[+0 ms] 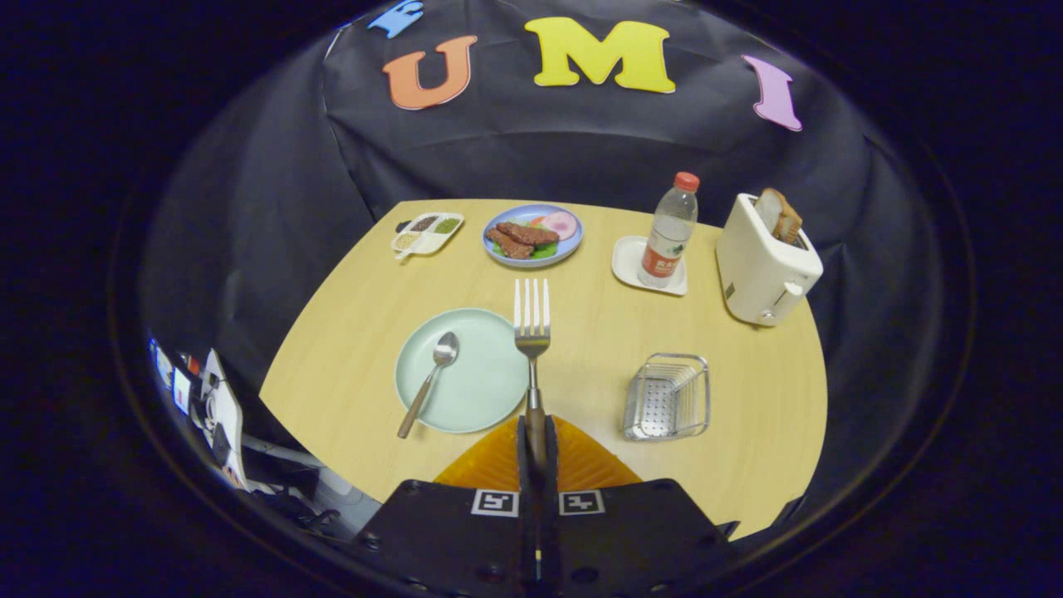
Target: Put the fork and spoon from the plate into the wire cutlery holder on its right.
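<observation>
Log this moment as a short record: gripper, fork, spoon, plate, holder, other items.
gripper: shut on the fork handle
fork: held, tines pointing ahead beyond the fingers, above the plate's right edge
spoon: lying on the plate, handle overhanging the near rim
plate: pale green, left of the fingers
holder: wire, right of the plate, nothing in it
other items: toaster with bread, bottle on a coaster, food plate, condiment tray

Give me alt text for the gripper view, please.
The gripper fingers are shut on a fork handle, tines pointing ahead, above a wooden table. A spoon lies on the pale green plate; the empty wire cutlery holder sits to its right.
</observation>
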`<act>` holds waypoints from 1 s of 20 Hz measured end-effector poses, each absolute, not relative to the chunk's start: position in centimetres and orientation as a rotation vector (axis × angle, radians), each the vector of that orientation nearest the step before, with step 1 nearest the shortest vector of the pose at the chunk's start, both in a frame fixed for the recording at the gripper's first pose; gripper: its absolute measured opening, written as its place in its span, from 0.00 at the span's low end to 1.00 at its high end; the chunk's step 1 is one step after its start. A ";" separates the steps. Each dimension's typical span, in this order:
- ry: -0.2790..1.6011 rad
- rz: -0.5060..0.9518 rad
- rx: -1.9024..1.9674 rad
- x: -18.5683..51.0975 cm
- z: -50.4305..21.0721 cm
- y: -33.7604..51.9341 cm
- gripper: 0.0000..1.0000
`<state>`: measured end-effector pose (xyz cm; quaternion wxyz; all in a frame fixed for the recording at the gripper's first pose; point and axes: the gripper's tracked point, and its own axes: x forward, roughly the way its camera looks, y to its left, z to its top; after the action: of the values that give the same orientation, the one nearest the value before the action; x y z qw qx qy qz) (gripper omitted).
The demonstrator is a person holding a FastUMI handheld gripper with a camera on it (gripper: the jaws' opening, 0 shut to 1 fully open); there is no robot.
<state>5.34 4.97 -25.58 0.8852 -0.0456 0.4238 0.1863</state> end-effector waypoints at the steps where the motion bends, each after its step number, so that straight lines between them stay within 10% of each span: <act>1: 0.873 0.391 -0.105 5.7 -25.0 3.7 0.03; 8: 0.904 0.360 -0.145 7.3 -24.8 -4.4 0.03; 20: 1.519 0.171 -0.020 6.6 -31.3 -7.2 0.03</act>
<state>6.57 -7.16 -31.27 0.7217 -0.0089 0.6878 0.0773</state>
